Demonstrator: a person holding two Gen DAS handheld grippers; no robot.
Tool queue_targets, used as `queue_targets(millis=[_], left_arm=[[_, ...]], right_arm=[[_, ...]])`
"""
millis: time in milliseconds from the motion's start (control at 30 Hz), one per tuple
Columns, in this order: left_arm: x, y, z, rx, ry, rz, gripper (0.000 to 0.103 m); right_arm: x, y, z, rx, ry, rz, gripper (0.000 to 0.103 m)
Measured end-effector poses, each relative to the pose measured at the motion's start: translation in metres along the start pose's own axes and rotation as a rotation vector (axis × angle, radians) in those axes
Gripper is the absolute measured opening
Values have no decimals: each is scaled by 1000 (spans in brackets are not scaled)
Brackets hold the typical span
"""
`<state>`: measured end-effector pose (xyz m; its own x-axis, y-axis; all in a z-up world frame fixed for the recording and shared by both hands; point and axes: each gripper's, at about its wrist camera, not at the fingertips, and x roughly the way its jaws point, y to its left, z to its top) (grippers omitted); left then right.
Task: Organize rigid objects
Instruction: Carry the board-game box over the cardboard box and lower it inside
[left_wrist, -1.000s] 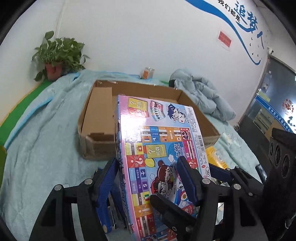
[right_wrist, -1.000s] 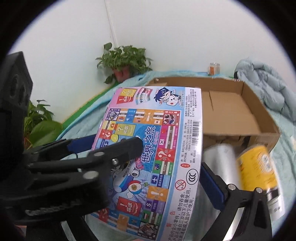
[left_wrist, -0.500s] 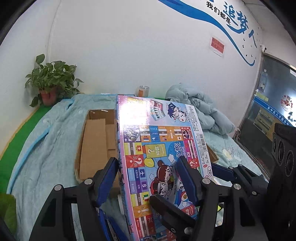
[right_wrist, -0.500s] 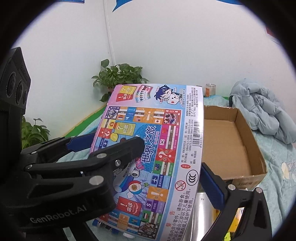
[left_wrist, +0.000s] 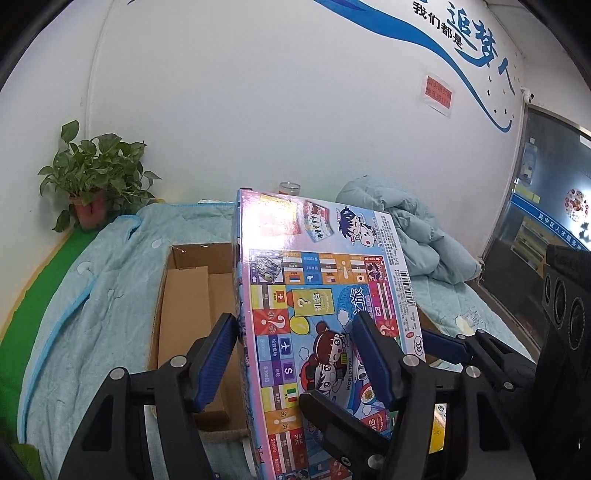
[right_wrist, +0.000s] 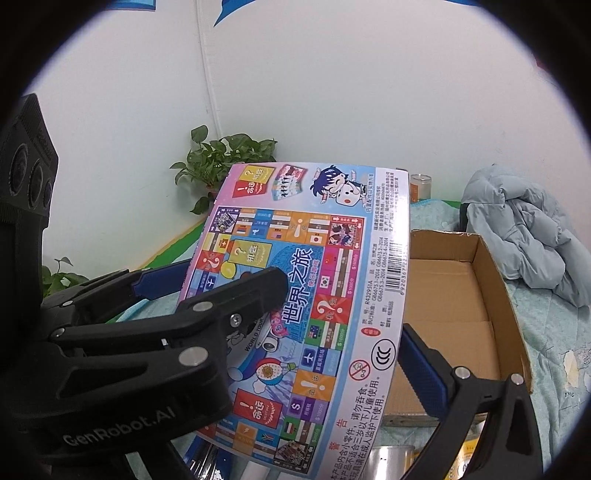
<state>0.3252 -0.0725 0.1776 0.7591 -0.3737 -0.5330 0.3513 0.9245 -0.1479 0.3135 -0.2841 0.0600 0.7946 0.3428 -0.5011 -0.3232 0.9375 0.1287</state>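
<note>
A colourful board game box (left_wrist: 325, 295) is lifted off the bed, tilted, its printed face toward both cameras. My left gripper (left_wrist: 295, 321) is shut on it: one blue pad behind its left edge, the other on the printed face. My right gripper (right_wrist: 343, 306) is shut on the same game box (right_wrist: 306, 280), its black finger lying across the face and its blue pad under the right edge. Behind and below lies an open cardboard box (left_wrist: 188, 306), empty where I can see into it; its right wall (right_wrist: 495, 273) shows in the right wrist view.
A light blue blanket (left_wrist: 92, 295) covers the bed. A potted plant (left_wrist: 96, 177) stands in the far left corner, a glass jar (left_wrist: 289, 188) by the wall, and a crumpled pale jacket (left_wrist: 417, 236) at the far right. A metal can (right_wrist: 391, 458) lies under the game box.
Both grippers have risen with the game box held between them. The cardboard box sits lower and farther in both views, and the cans below have mostly slid out of sight.
</note>
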Motion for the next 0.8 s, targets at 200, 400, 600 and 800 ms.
queue_targets(millis=[200, 400, 600, 800], left_arm=[[31, 12, 7, -9, 21, -4, 62], [65, 26, 0, -22, 62, -1, 62], [111, 45, -17, -55, 131, 4, 62], [154, 64, -36, -90, 205, -5, 62]], right_arm=[[17, -3, 7, 2, 23, -7, 101], [39, -7, 6, 21, 71, -1, 101], [71, -14, -5, 27, 143, 3, 100], [100, -20, -14, 24, 204, -1, 99]])
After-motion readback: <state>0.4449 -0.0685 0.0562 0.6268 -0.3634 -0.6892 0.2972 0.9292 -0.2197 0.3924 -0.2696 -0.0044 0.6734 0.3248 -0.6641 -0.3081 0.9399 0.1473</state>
